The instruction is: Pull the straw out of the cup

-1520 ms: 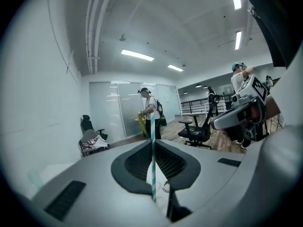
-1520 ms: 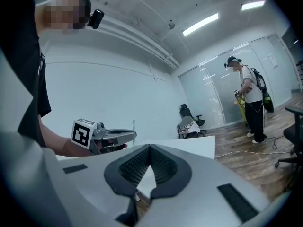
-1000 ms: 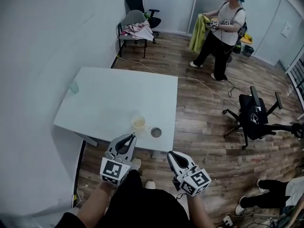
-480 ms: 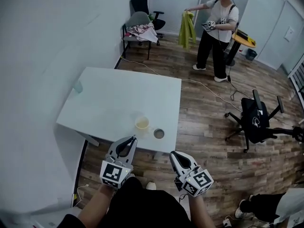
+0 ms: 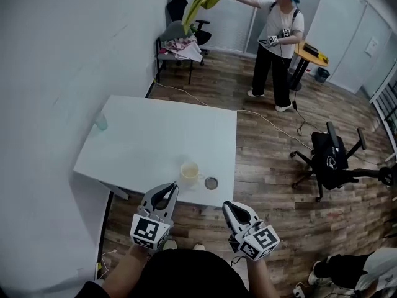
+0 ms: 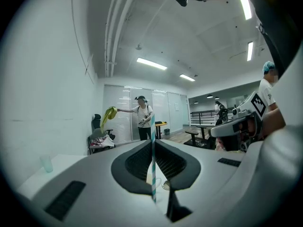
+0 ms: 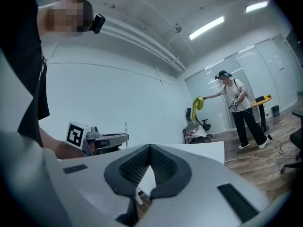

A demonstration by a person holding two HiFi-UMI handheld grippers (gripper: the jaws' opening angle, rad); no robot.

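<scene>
A pale yellow cup [image 5: 189, 174] stands near the front edge of the white table [image 5: 155, 141], with a round lid [image 5: 211, 182] lying beside it. My left gripper [image 5: 172, 187] hovers just short of the table edge, shut on a teal-and-white striped straw [image 6: 153, 169] that stands upright between its jaws. Through the jaw gap the cup [image 6: 149, 176] shows below and beyond the straw. From the right gripper view the straw [image 7: 126, 126] is a thin upright line above the left gripper [image 7: 102, 141]. My right gripper [image 5: 227, 205] is shut on nothing, to the right and off the table.
A small clear cup [image 5: 100, 121] sits at the table's far left edge. A black office chair [image 5: 332, 157] stands to the right on the wood floor. At the back, a person [image 5: 278, 48] lifts a yellow cloth [image 5: 203, 0] over a chair with clothes [image 5: 180, 42].
Both grippers keep nearly the same pose, the left still shut on the straw. The head view has shifted slightly. The person at the back raised the yellow cloth high to the left.
</scene>
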